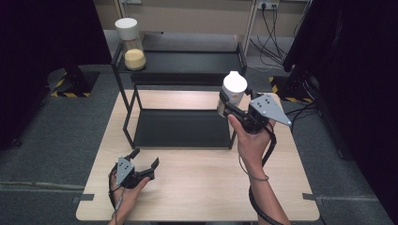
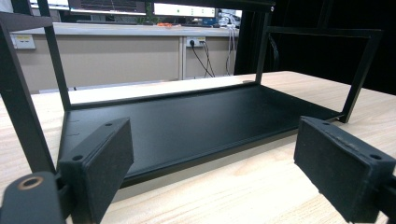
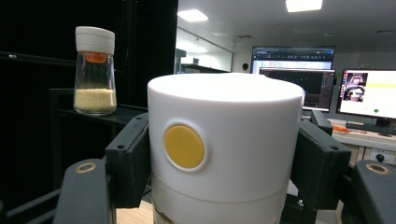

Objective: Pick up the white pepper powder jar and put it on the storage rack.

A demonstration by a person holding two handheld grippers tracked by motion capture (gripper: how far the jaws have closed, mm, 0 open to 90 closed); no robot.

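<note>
The right tool (image 1: pixel 231 102) pinches a white-capped jar (image 1: pixel 233 89) by its cap, one black pad on each side, and holds it in the air above the right end of the black rack (image 1: pixel 180 129). In the right gripper view the cap (image 3: pixel 224 135) sits squarely between the two pads and shows a round yellow dot (image 3: pixel 184 146) on its side; the glass below the cap is mostly out of frame. The person's right hand (image 1: pixel 252 140) grips the tool from below.

A second jar (image 1: pixel 131 44) (white cap, glass body, yellow grains in the lower part) stands upright on the left end of the rack's top shelf (image 1: pixel 187 61). In the right gripper view it (image 3: pixel 95 70) appears off to the left, well apart from the held jar.

The left tool (image 1: pixel 144 161) rests low over the worktop (image 1: pixel 197 187) near its front left corner, held in the left hand (image 1: pixel 129 185), with its jaws spread wide and nothing between them. Its own view looks across the wood at the rack's bottom shelf (image 2: pixel 196 126), which lies bare.
</note>
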